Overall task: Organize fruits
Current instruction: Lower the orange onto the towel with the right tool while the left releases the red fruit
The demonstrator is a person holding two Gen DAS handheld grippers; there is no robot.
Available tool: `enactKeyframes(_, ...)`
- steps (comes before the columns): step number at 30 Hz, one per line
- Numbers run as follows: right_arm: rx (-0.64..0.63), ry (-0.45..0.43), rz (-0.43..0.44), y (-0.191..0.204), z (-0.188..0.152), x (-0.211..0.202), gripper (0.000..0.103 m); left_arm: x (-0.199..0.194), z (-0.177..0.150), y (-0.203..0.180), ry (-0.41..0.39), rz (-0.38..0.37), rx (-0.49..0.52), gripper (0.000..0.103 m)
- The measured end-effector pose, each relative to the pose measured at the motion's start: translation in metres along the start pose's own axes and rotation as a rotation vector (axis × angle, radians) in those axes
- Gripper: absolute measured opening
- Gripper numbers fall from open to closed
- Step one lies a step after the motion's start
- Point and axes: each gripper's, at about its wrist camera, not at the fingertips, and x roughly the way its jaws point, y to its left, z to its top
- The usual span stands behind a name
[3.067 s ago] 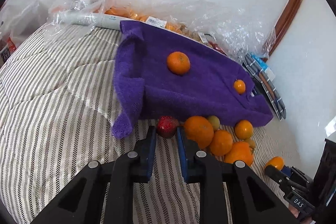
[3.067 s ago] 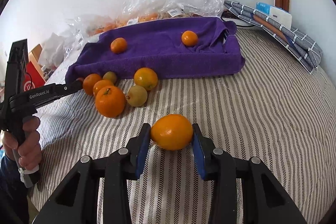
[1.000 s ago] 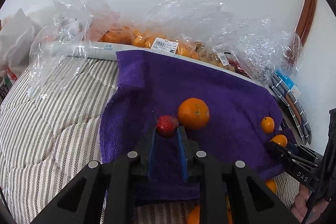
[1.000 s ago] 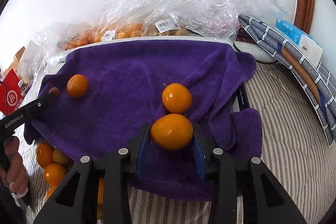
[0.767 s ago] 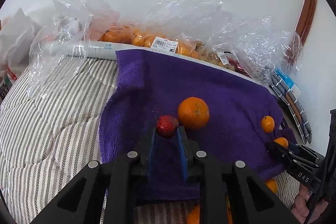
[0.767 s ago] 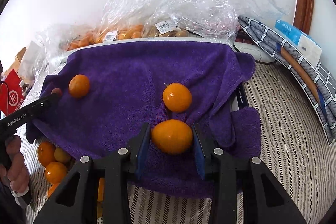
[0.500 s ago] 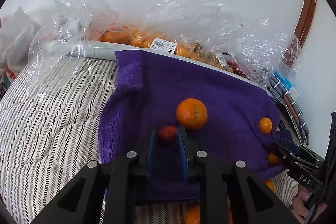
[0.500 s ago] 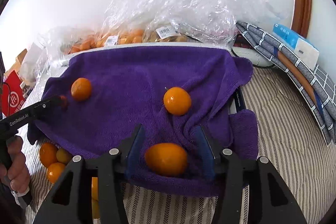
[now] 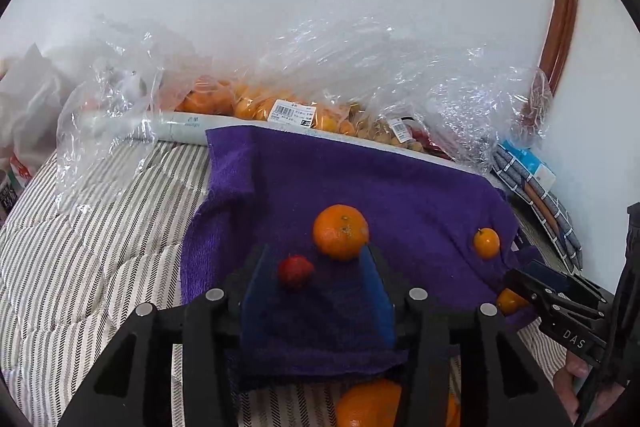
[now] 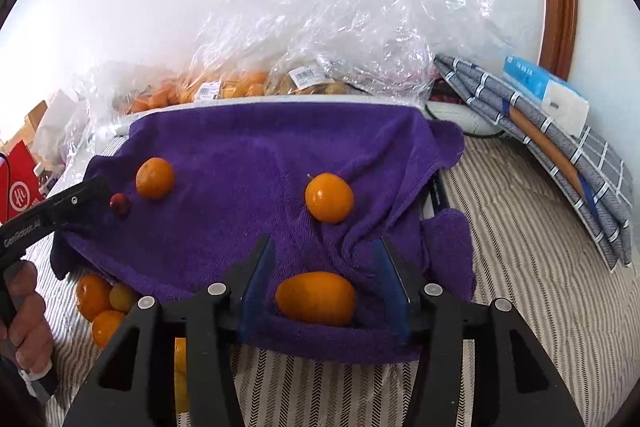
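both claws released over the purple towel

while the left claw (image 9: 316, 291) hangs just above the purple towel (image 9: 400, 195), its blue pads stand apart, the jaws having just been opening, and the strawberry (image 9: 295, 270) lies free on the cloth between them, nearer the left pad and clear of both. at one o'clock from the strawberry, just beside it, sits a large orange (image 9: 340, 231); whether it touches the tip of the right pad cannot be told. a small orange (image 9: 486, 243) rests on the towel at three o'clock from the large one, well apart from it.

in the right wrist view the right claw (image 10: 325, 283) is released too: the jaws have just been opening and now stand wide on either side of an oval orange fruit (image 10: 316, 297), which lies on the towel's near edge without touching either pad. at twelve o'clock from it, a round orange (image 10: 329, 197) sits on the cloth, with a fold of towel bunched at its four o'clock. toward ten o'clock the other claw's black tip reaches in beside the strawberry.

the towel lies on a bed with a striped cover (image 10: 520, 267). more oranges (image 10: 100, 303) are clustered on the stripes just off the towel's near left corner, at eight o'clock from the right claw. clear plastic bags of fruit (image 10: 224, 87) are heaped along the wall behind the towel, and folded grey checked cloth (image 10: 560, 147) lies at two o'clock.
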Motion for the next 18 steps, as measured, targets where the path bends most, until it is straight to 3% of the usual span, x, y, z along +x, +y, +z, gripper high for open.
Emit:
enactKeyframes(6, 0.039, -0.009, 0.037, -0.005, 0.001, -0.013, 0.052, -0.006, -0.001, -0.004, -0.013, -0.017, 0.005, 0.048)
enactKeyframes(12, 0.071, -0.01, -0.007, -0.004, -0.014, -0.041, 0.052, -0.013, -0.004, -0.003, -0.014, -0.041, -0.027, 0.051)
enactKeyframes(18, 0.061, 0.043, 0.016, 0.009, -0.037, -0.058, 0.052, -0.029, -0.013, -0.003, -0.078, 0.01, 0.008, 0.052)
